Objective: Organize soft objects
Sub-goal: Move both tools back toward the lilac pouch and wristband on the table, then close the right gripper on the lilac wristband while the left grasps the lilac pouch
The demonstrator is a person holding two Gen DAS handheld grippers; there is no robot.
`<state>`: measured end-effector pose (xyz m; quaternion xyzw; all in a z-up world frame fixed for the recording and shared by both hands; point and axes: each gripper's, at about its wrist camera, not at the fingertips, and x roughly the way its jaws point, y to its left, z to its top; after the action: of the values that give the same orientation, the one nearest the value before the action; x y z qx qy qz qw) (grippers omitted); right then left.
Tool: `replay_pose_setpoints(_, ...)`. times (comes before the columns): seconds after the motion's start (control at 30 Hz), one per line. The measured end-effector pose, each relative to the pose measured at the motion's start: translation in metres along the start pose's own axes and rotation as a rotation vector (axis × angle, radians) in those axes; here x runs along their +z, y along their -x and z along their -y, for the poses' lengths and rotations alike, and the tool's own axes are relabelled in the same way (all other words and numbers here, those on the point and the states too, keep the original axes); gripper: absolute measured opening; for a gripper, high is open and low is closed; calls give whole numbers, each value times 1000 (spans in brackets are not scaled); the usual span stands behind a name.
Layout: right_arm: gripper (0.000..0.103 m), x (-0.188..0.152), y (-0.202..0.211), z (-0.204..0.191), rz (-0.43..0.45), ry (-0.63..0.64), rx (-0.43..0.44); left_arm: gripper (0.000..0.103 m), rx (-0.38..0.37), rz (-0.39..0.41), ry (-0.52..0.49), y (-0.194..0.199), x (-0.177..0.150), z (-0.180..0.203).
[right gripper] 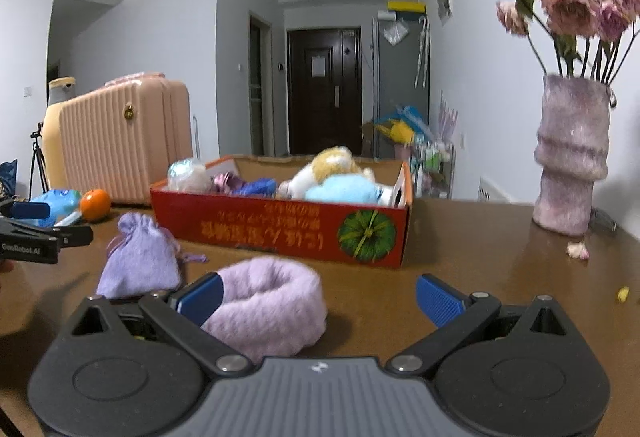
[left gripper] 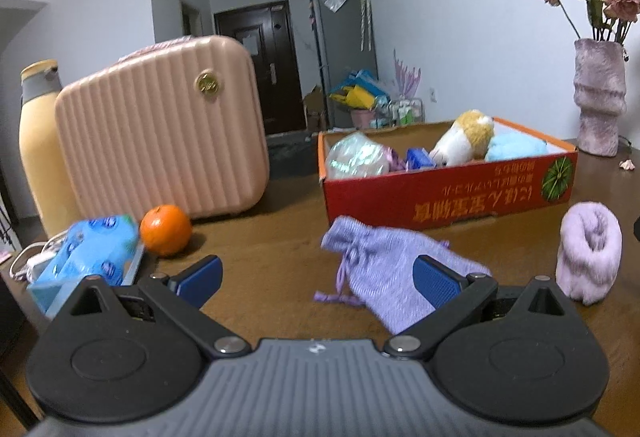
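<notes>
Soft objects: plush toy (left gripper: 464,139) and blue fluffy item (left gripper: 516,148) in red cardboard box (left gripper: 440,197) on worktop (left gripper: 272,237). Lilac drawstring pouch (left gripper: 384,269) before box, at left tool (left gripper: 318,279), wide open, empty. Lilac fuzzy roll (right gripper: 268,301) between spread fingers of right tool (right gripper: 320,297), ungripped.

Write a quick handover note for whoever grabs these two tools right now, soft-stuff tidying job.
Left tool: open, empty, facing the purple pouch on the table.
Right tool: open, empty, its fingers either side of the lilac rolled towel.
Done: plush toy and blue soft item lie in the red box.
Left: pouch and towel into the box.
</notes>
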<state>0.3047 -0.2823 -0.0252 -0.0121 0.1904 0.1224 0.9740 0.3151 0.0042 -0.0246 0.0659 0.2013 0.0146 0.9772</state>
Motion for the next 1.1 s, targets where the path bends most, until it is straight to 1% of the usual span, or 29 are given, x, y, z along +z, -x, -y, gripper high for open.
replay_pose_setpoints(0.13, 103, -7, 3, -16, -53, 1, 9, 103, 13, -21, 8, 6, -5, -4)
replay_pose_setpoints(0.3, 103, -12, 0, -34, -112, 5, 7, 103, 21, -26, 4, 8, -6, -3)
replay_pose_setpoints(0.43, 103, -10, -13, -38, -136, -39, -37, 103, 21, -24, 5, 8, -6, -2)
replay_pose_setpoints(0.53, 103, -7, -25, -42, -156, -75, -51, 103, 21, -30, 8, 6, -6, -2)
replay_pose_setpoints(0.73, 102, -3, -45, -57, -169, -41, -99, 103, 20, -39, 13, 4, -6, -3)
replay_pose_setpoints(0.8, 98, -2, -51, -57, -177, -40, -114, 103, 19, -39, 11, 4, -7, -3)
replay_pose_setpoints(0.9, 89, -2, -55, -51, -204, -65, -108, 103, 17, -42, 11, 3, -7, -3)
replay_pose_setpoints(0.93, 83, -2, -57, -50, -209, -71, -100, 103, 16, -42, 11, 3, -7, -3)
replay_pose_setpoints(1.0, 80, -3, -58, -50, -215, -70, -93, 103, 14, -43, 11, 3, -7, -3)
replay_pose_setpoints(1.1, 63, -3, -57, -50, -205, -68, -75, 103, 11, -46, 10, 2, -7, -3)
